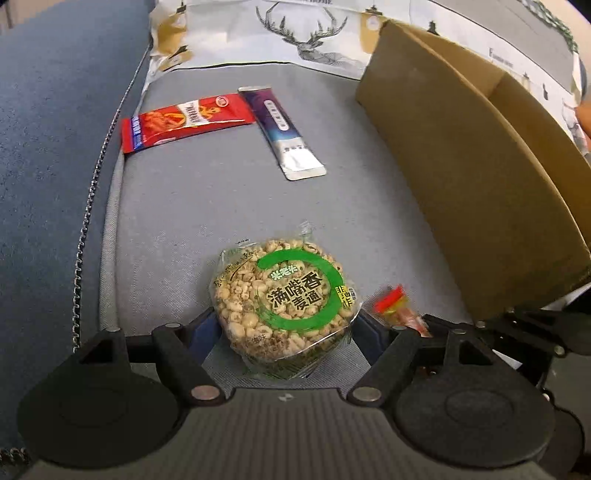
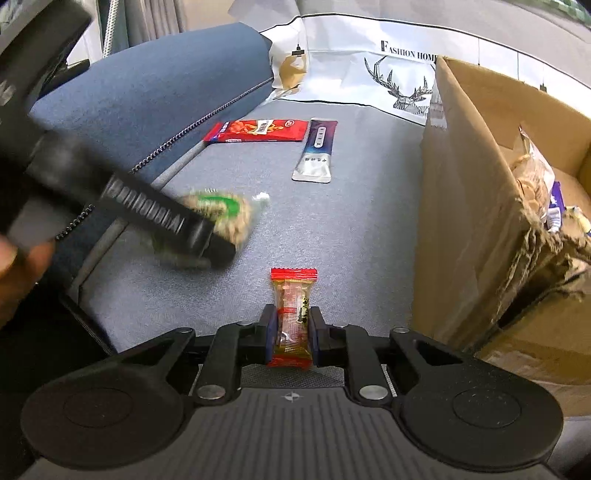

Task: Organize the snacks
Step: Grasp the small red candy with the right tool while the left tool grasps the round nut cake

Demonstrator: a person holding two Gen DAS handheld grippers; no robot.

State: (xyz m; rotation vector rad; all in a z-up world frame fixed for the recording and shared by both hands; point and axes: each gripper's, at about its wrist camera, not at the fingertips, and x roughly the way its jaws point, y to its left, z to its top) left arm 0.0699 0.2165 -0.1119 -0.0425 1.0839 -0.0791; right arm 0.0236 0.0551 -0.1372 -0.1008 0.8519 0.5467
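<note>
My left gripper (image 1: 284, 328) is shut on a round puffed-grain cake pack (image 1: 284, 302) with a green ring label, held just above the grey sofa seat (image 1: 207, 206). It also shows blurred in the right wrist view (image 2: 221, 210). My right gripper (image 2: 291, 332) is shut on a small red-ended candy bar (image 2: 293, 314), also seen in the left wrist view (image 1: 397, 308). A red snack packet (image 1: 184, 120) (image 2: 258, 131) and a purple-white sachet (image 1: 284, 133) (image 2: 317, 151) lie farther back on the seat.
A brown cardboard box (image 1: 480, 177) (image 2: 472, 192) stands on the right, open, with several snack packs (image 2: 543, 188) inside. A blue sofa armrest (image 1: 55, 147) (image 2: 155, 96) is on the left. A deer-print cushion (image 1: 295, 33) (image 2: 369, 66) lies at the back.
</note>
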